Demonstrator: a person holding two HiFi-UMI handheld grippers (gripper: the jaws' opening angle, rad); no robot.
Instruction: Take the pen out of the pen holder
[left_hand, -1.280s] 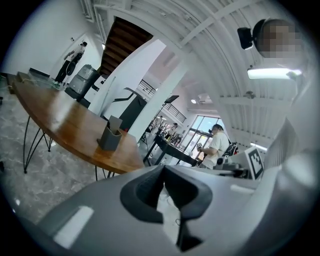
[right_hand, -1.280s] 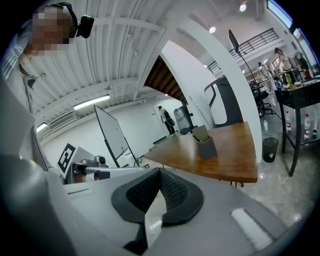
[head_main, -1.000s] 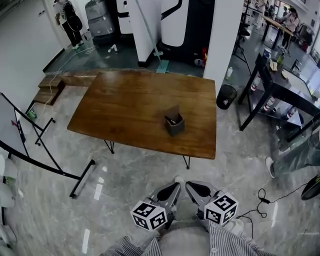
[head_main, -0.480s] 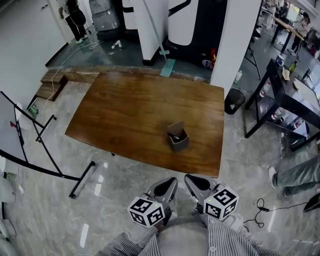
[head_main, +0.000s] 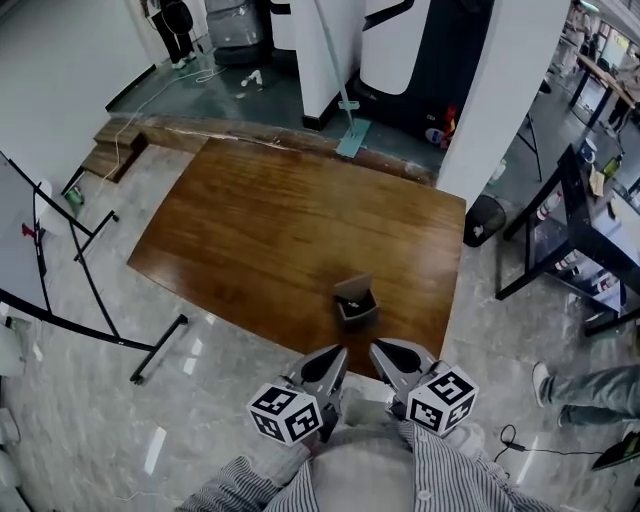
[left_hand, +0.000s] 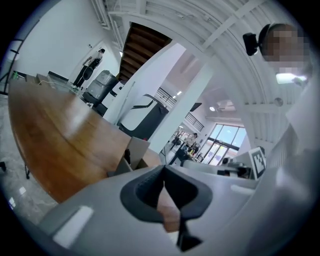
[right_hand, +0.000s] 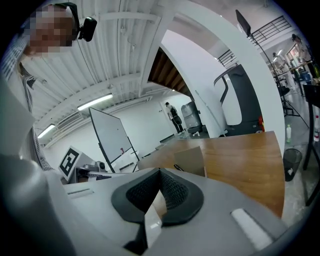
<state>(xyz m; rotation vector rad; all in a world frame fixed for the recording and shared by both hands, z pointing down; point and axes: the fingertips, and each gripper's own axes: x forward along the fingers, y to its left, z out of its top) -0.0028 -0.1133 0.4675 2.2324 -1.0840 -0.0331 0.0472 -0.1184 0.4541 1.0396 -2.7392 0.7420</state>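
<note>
The pen holder (head_main: 356, 300), a small dark box with a brown cardboard flap, stands near the front right edge of the wooden table (head_main: 260, 230). A dark pen (head_main: 350, 299) leans inside it. Both grippers are held close to my body, just short of the table's edge. The left gripper (head_main: 339, 353) and right gripper (head_main: 376, 348) are shut with nothing between their jaws. In the left gripper view, the pen holder (left_hand: 134, 156) shows just beyond the shut left gripper (left_hand: 163, 168). In the right gripper view, the pen holder (right_hand: 190, 160) and pen (right_hand: 178, 167) lie past the shut right gripper (right_hand: 160, 171).
A whiteboard on a black stand (head_main: 60, 270) is on the floor at the left. A white pillar (head_main: 505, 90), a black bin (head_main: 484, 220) and a black table (head_main: 590, 235) are at the right. A person's leg (head_main: 590, 385) and a floor cable (head_main: 530, 445) lie at the lower right.
The table and pen holder have drawn nearer in the head view as I walked towards them. Both grippers travelled forward with me, still shut and side by side.
</note>
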